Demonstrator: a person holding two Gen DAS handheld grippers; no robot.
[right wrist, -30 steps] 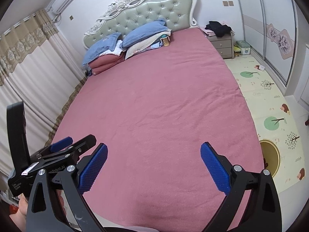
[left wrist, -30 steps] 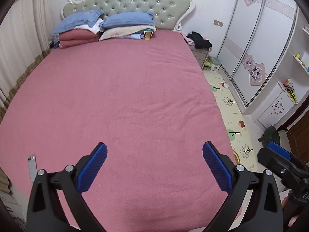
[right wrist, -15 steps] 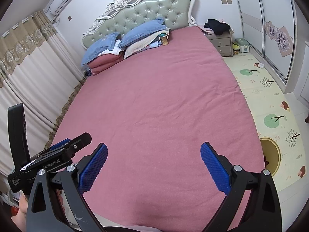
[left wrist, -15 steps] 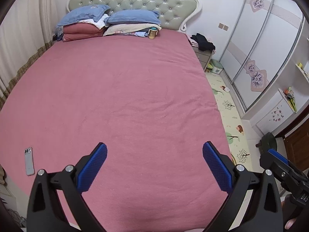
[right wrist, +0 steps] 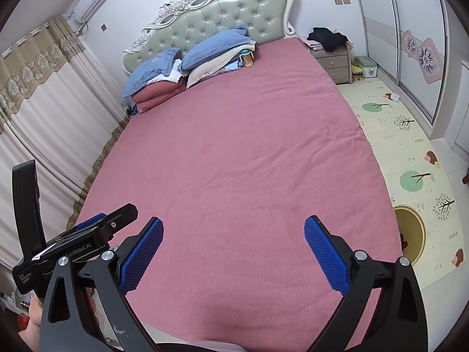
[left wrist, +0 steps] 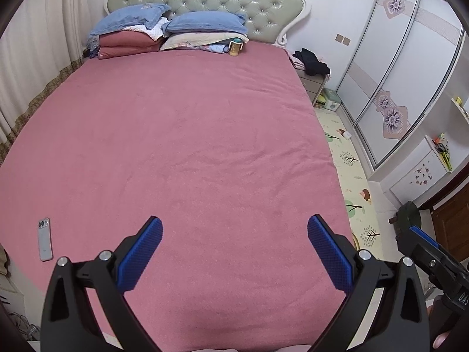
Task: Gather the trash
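Note:
My left gripper [left wrist: 234, 226] is open over the foot of a wide bed with a pink cover [left wrist: 187, 152], nothing between its blue pads. Beside it, my right gripper [right wrist: 233, 226] is open too and holds nothing. Each shows in the other's view: the right gripper [left wrist: 422, 246] at the far right, the left gripper [right wrist: 96, 228] at the lower left. A small yellow cup-like item [left wrist: 234, 48] leans against the pillows [left wrist: 202, 23] at the headboard. On the play mat [right wrist: 410, 152] by the wardrobe lies a small white scrap [right wrist: 395, 97].
A grey phone [left wrist: 44, 240] lies on the bed's left edge. A nightstand [right wrist: 334, 61] with dark clothes on it stands right of the headboard, with a small green box [right wrist: 365, 69] beside it. Curtains [right wrist: 44, 135] hang along the left side, and wardrobe doors [left wrist: 390, 67] line the right.
The left wrist view has levelled and swung slightly, so the phone sits further into view. The right view has barely shifted. Both grippers stay open and empty.

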